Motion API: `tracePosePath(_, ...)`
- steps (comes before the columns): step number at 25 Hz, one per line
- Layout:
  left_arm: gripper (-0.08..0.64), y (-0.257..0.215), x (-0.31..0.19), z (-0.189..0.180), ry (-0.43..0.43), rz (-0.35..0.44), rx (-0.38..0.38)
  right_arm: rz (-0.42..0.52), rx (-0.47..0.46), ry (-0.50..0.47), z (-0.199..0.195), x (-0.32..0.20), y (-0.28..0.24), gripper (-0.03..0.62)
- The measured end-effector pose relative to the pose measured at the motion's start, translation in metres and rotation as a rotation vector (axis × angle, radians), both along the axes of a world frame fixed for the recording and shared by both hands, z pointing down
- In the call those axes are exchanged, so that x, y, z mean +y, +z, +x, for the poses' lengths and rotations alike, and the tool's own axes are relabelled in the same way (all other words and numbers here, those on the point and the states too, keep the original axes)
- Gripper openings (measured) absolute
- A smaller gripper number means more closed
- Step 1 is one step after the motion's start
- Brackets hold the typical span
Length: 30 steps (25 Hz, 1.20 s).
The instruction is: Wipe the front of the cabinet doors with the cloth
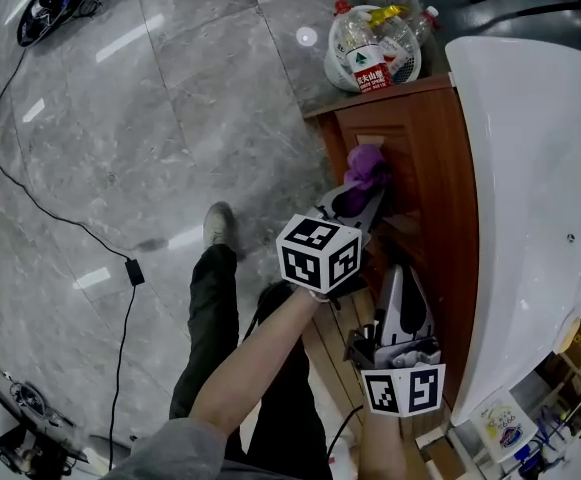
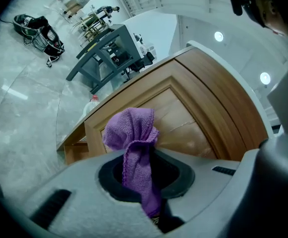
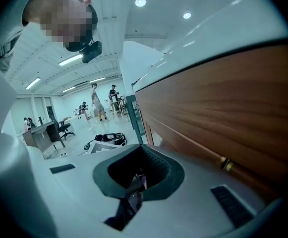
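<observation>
Purple cloth (image 2: 134,148) pinched in the tightly closed jaws of the left gripper (image 2: 144,170), long axis in line with the jaws, bunched free end pointing away from the person and up against the wooden cabinet door (image 2: 183,123). In the head view, cloth near the door's far end, beside the edge of the white countertop (image 1: 530,168). Right gripper (image 3: 136,181) nearer the person, jaws drawn together with nothing between them, tips aimed along the same cabinet front, just beside the wood. On the grey tiled floor (image 1: 120,118) beyond the cabinet's far corner, a white bucket (image 1: 332,66) filled with clear plastic bottles (image 1: 355,36), one red-labelled.
</observation>
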<state>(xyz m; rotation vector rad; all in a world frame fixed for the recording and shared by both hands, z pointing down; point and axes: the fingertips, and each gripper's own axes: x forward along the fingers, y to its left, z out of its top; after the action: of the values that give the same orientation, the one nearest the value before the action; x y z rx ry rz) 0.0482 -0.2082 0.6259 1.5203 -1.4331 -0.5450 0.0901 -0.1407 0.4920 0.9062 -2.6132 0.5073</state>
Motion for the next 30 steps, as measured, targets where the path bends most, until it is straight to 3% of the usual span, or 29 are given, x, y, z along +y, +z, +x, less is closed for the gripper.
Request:
tracePosePath(10,0.040,0.055,0.003,0.006,0.031,-0.079,-0.007,-0.016,0.008,0.009,-0.001,-0.003,0.027,0.009)
tracePosePath(20,0.040,0.087,0.005,-0.001,0.068,-0.103,-0.062,-0.010,0.023,0.012,0.004,-0.009,0.046,0.009)
tracePosePath(25,0.040,0.115,0.014,-0.002,0.068,-0.162,-0.022,-0.003,0.039,0.003,0.008,-0.010,0.055,0.009)
tracePosePath(30,0.040,0.120,0.016,-0.006,0.060,-0.175,-0.039,0.003,0.046,-0.002,0.016,-0.014,0.057,0.009)
